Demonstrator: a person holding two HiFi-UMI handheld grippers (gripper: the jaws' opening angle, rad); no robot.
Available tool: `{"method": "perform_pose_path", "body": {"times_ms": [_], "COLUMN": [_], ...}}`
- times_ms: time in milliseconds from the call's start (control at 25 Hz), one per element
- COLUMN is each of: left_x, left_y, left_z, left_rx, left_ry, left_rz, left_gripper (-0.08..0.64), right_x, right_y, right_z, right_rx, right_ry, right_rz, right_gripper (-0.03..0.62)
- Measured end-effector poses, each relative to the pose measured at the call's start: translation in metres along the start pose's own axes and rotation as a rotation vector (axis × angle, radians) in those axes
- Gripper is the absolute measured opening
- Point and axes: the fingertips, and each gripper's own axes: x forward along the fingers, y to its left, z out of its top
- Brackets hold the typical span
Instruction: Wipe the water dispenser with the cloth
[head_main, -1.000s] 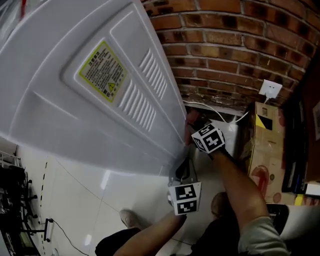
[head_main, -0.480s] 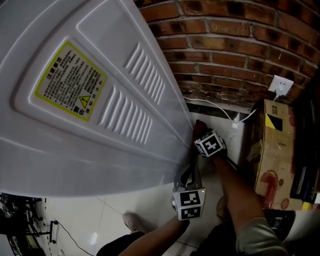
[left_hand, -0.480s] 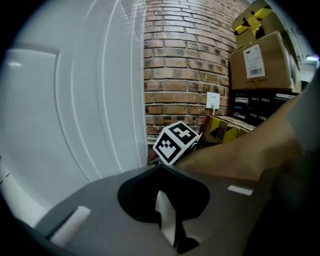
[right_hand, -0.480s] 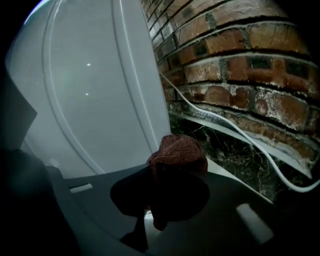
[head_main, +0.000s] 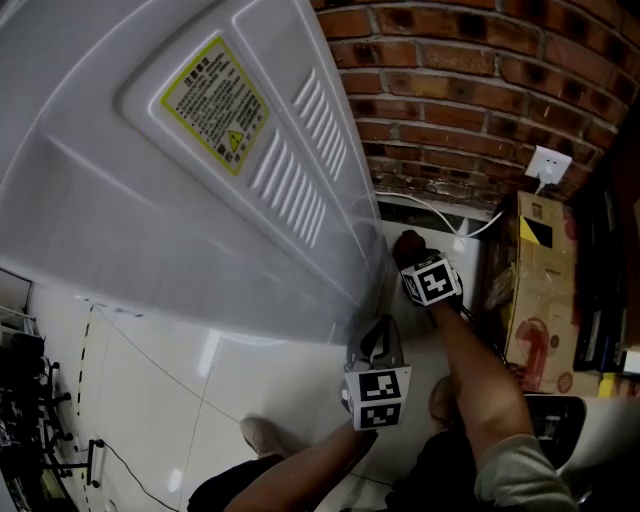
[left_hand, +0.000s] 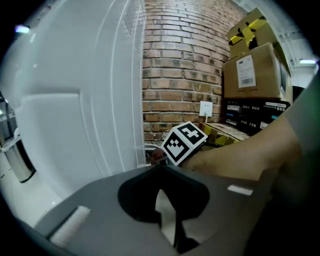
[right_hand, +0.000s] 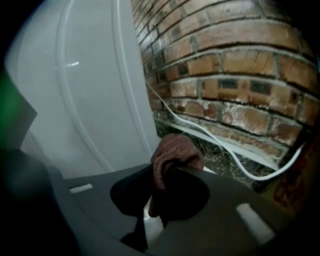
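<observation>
We're mid-wipe, low on the water dispenser (head_main: 150, 250). The right gripper (head_main: 408, 252) is clamped on the reddish cloth (right_hand: 176, 150), bunched just beside the white panel's lower corner at frame centre. The left gripper (head_main: 378, 338), its 2 jaws together and empty, hovers just below. Next, we reckon, the cloth needs pressing flat and sweeping along the panel. Behind sit the brick wall (head_main: 480, 90), a white cable (right_hand: 215, 145) and, at right, a cardboard box (head_main: 540, 280).

The left gripper (head_main: 376, 338) and right gripper (head_main: 407, 247) are dark grey, each bearing a white cube (head_main: 377, 397) printed with black squares. The person wears a pale grey sleeve (head_main: 515, 472).
</observation>
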Motion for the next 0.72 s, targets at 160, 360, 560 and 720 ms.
{"method": "perform_pose_path", "body": {"times_ms": [160, 360, 560, 720], "left_x": [-0.035, -0.101, -0.167, -0.187], "left_y": [-0.004, -0.001, 0.014, 0.016], "left_z": [0.018, 0.053, 0.07, 0.044], "left_rx": [0.003, 0.019, 0.058, 0.047], "left_ry": [-0.058, -0.148, -0.212, -0.189], "left_rz": [-0.02, -0.036, -0.044, -0.049], "left_gripper": [0.0, 0.0, 0.0, 0.0], "right_x": [-0.056, -0.136, -0.185, -0.19], "right_y": [0.019, 0.066, 0.118, 0.146], "right_z": [0.016, 0.01, -0.018, -0.061], "right_rx": [-0.026, -0.083, -0.105, -0.108], "right_ry": [-0.068, -0.09, -0.069, 0.003], "right_rz": [-0.012, 0.005, 0.015, 0.021], "right_gripper": [0.058, 0.06, 0.06, 0.06]}}
